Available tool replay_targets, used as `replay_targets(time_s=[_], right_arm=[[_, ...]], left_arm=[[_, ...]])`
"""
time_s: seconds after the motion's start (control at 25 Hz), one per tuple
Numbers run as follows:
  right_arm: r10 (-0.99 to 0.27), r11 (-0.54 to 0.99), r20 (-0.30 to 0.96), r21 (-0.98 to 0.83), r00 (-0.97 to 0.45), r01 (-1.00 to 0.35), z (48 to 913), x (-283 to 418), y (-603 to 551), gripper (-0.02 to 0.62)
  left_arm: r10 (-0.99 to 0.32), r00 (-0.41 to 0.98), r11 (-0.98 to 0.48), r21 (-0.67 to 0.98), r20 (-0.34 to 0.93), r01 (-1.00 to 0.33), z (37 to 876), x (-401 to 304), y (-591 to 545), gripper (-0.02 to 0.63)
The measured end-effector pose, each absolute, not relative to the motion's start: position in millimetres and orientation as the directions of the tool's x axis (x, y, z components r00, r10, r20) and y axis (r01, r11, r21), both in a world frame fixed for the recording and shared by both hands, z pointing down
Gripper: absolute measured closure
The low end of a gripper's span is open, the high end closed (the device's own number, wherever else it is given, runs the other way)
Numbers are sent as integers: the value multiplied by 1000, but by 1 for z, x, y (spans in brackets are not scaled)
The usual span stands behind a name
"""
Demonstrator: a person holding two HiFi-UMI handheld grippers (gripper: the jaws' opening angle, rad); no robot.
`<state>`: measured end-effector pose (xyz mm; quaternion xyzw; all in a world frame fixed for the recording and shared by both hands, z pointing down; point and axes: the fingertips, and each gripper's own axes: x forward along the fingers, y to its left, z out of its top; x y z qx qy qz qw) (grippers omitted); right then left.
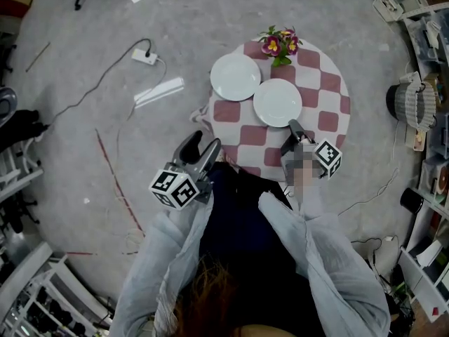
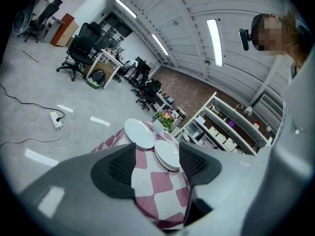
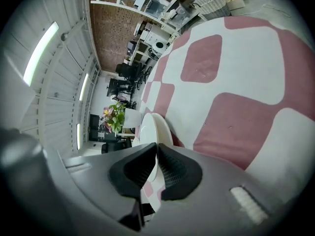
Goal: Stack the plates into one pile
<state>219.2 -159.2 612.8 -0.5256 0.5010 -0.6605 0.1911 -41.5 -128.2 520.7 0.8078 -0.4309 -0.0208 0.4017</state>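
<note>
Two white plates are sitting unstacked on the round table's checked cloth (image 1: 247, 136). The far plate (image 1: 235, 76) and the near plate (image 1: 277, 102) are lying flat, rims just beside each other; I cannot tell whether they are touching. A pot of flowers (image 1: 279, 44) is standing at the table's far edge, just behind both plates.

The right gripper (image 1: 292, 126) is reaching over the table's near side, with its tips at the near plate's closest rim. In the right gripper view the jaws (image 3: 156, 146) are pinching almost fully together. The near plate (image 3: 152, 129) is showing edge-on, its white rim running down between the pads, so this gripper is clamping the rim. The flowers (image 3: 112, 117) are showing beyond it.

The left gripper (image 1: 203, 142) is hanging off the table's near-left edge, apart from both plates. Its jaws (image 2: 156, 154) are standing wide apart with nothing between them. The left gripper view is looking past them to the far plate (image 2: 139, 133) on the left, the near plate (image 2: 167, 154) on the right and the flowers (image 2: 168, 116) behind.

Grey sleeves are covering both of the person's arms. A power strip (image 1: 145, 56) with its cable is lying on the concrete floor, well left of the table.
</note>
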Motion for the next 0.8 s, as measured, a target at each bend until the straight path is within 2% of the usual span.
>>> replay_targets(time_s=[0.12, 0.24, 0.36, 0.48, 0.8], right_arm=[[-780, -419, 502, -863, -375, -282, 612, 220, -158, 564], [-772, -423, 514, -855, -375, -300, 612, 219, -156, 470], [-778, -423, 512, -855, -363, -301, 613, 223, -155, 456], [-781, -381, 485, -869, -394, -315, 609, 221, -156, 388], [-764, -416, 521, -848, -380, -327, 609, 216, -167, 332]], left_arm=[[-711, 631, -308, 668, 310, -677, 520, -40, -128, 336], [-707, 635, -316, 666, 309, -676, 519, -39, -128, 336], [-706, 639, -320, 666, 306, -673, 521, -38, -129, 336], [-706, 640, -321, 667, 304, -672, 521, -39, -128, 336], [-705, 643, -321, 674, 300, -666, 520, -38, -125, 336]])
